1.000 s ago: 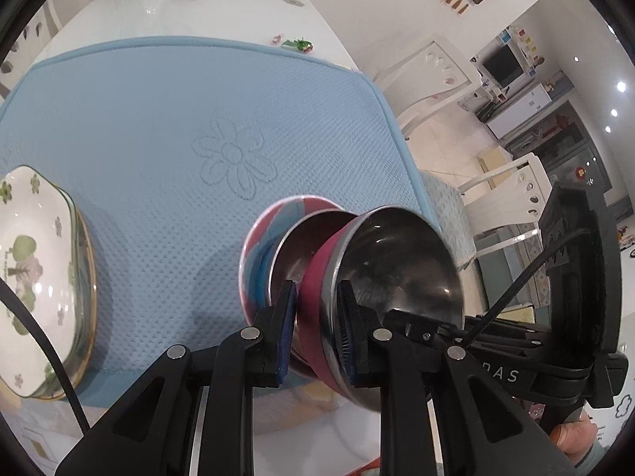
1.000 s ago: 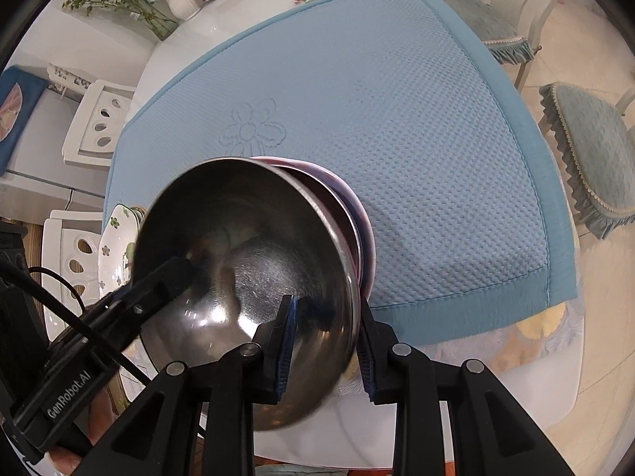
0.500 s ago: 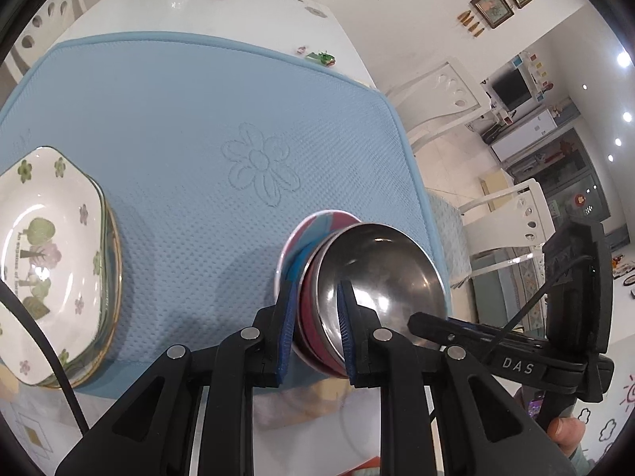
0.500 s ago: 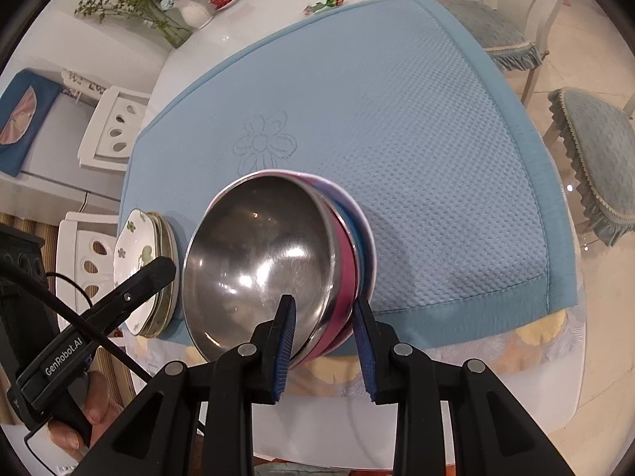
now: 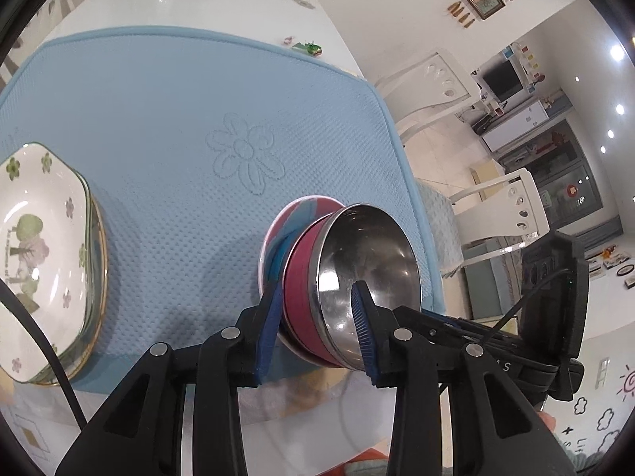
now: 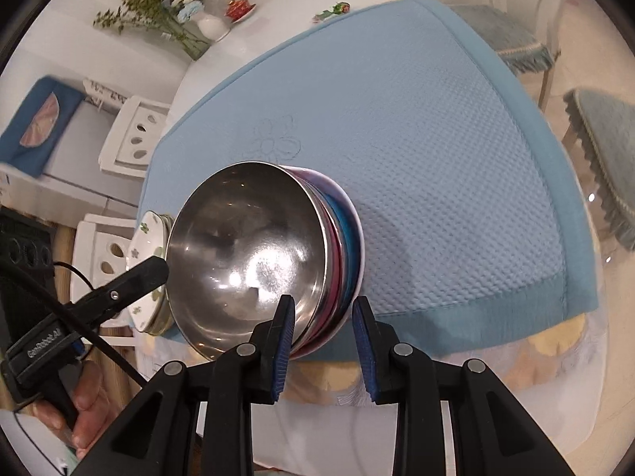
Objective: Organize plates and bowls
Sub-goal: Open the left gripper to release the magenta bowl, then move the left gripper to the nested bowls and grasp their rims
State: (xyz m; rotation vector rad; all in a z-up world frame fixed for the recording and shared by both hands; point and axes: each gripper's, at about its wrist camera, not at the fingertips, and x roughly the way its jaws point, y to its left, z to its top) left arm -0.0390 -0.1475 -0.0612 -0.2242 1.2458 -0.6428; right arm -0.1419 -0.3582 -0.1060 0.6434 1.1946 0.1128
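Moved since before: the bowl stack (image 5: 369, 254) looks smaller and lower in both wrist views than a second ago, down at the blue mat (image 5: 158, 119). The left claw (image 5: 317, 289) has just been opening, with the stack's near rim between its pads.
Left claw: apart; one pad stands inside the steel bowl, the other outside the nest, and neither appears to press.
Right claw: the right claw (image 6: 322, 301) appears clamped on the near rim of the stack, one pad inside the steel bowl and one at the outer white rim.
Bowls: steel bowl on top, nested in red, blue and white ones. The nest leans a little, and its base seems to rest on the mat close to the near edge.
Plates: the flowered plates (image 5: 39, 258) are already piled at the mat's near left corner, well apart from the bowls.
Bench: the white bench (image 5: 198, 4) carries the mat.
Done: plates gathered in one pile, bowls nested in one.
Left: judging by this, only letting go with the right claw and withdrawing both.
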